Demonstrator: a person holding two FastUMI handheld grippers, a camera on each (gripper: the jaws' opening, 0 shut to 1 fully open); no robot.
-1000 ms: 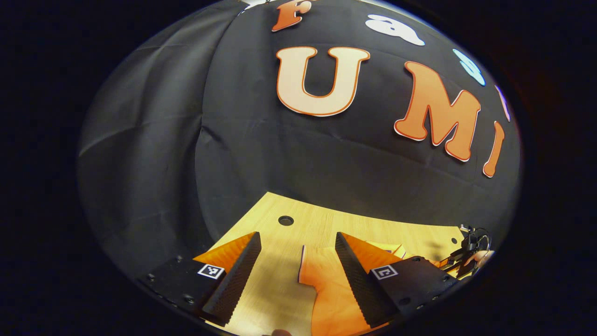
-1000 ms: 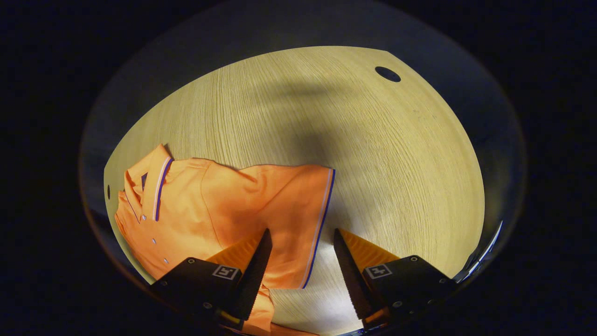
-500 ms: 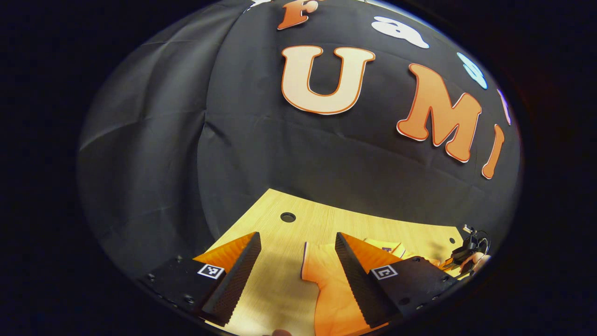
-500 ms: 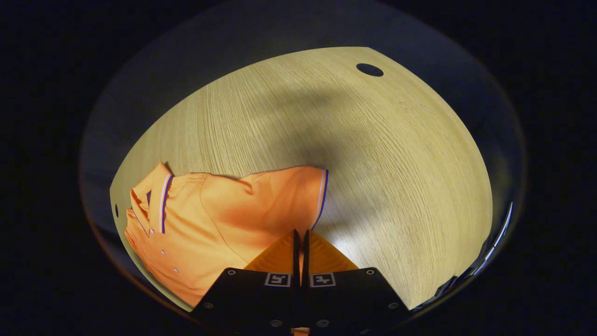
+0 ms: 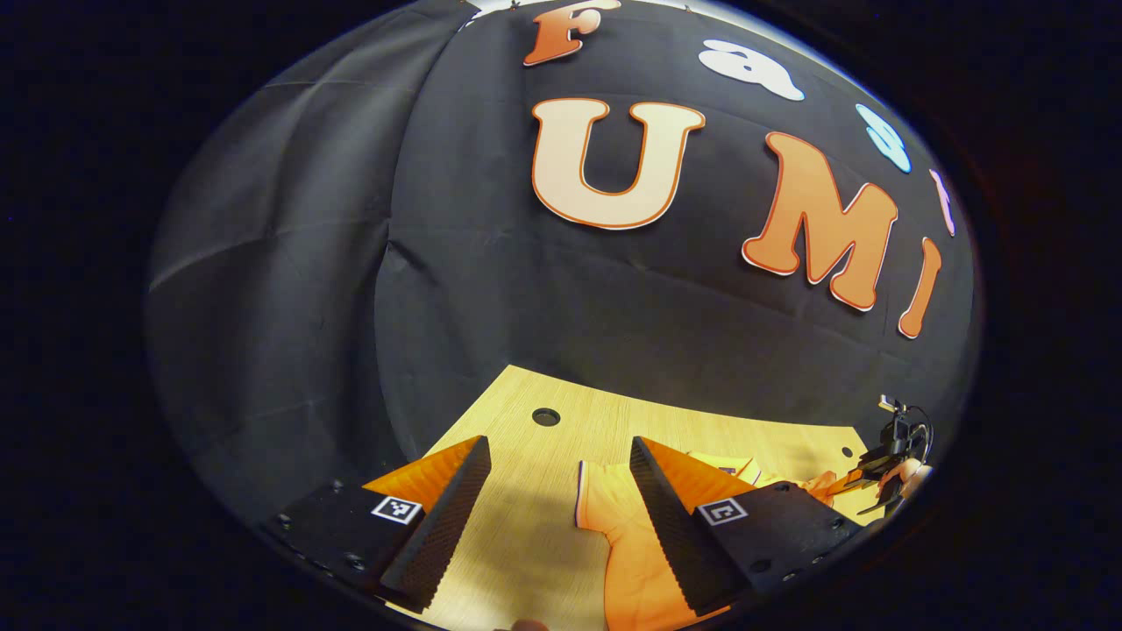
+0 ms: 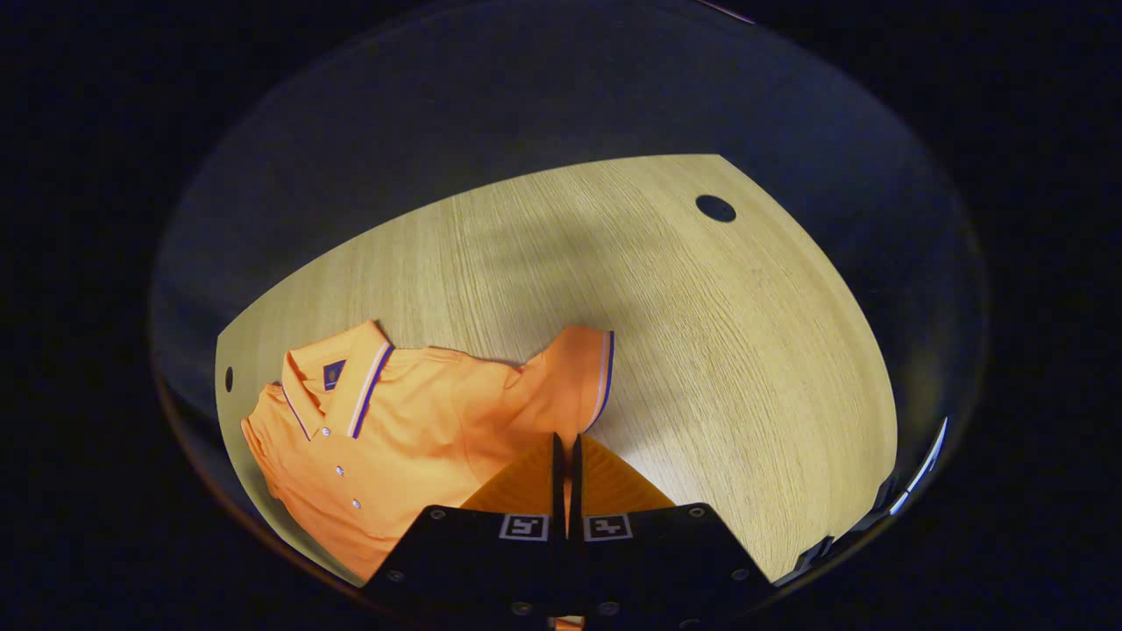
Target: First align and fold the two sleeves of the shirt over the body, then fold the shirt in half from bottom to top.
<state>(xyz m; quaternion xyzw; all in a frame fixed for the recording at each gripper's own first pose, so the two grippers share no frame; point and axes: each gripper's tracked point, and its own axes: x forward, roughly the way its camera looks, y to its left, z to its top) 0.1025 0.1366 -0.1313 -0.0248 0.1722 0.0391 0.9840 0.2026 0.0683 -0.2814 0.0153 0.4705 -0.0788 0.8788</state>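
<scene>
Your left tongs (image 5: 557, 491) hung wide over the untouched sleeve (image 5: 605, 504), while your right tongs (image 6: 565, 464) had pinched the other sleeve (image 6: 570, 377) of the shirt (image 6: 403, 438) on the bench (image 6: 701, 350), so both folds remained.

The shirt (image 6: 412, 438) is soft matt cloth, kind of a fine knit, with a woven-looking striped trim on the collar (image 6: 351, 386) and sleeve (image 6: 574, 377). The table (image 6: 701, 350) is pale wood with a fine straight grain, smooth with a low sheen. The wall (image 5: 289, 263) is matt black cloth, creased and wrinkly. The left gripper (image 5: 557, 508) has pads (image 5: 443, 517) with a rough ridged texture.
</scene>
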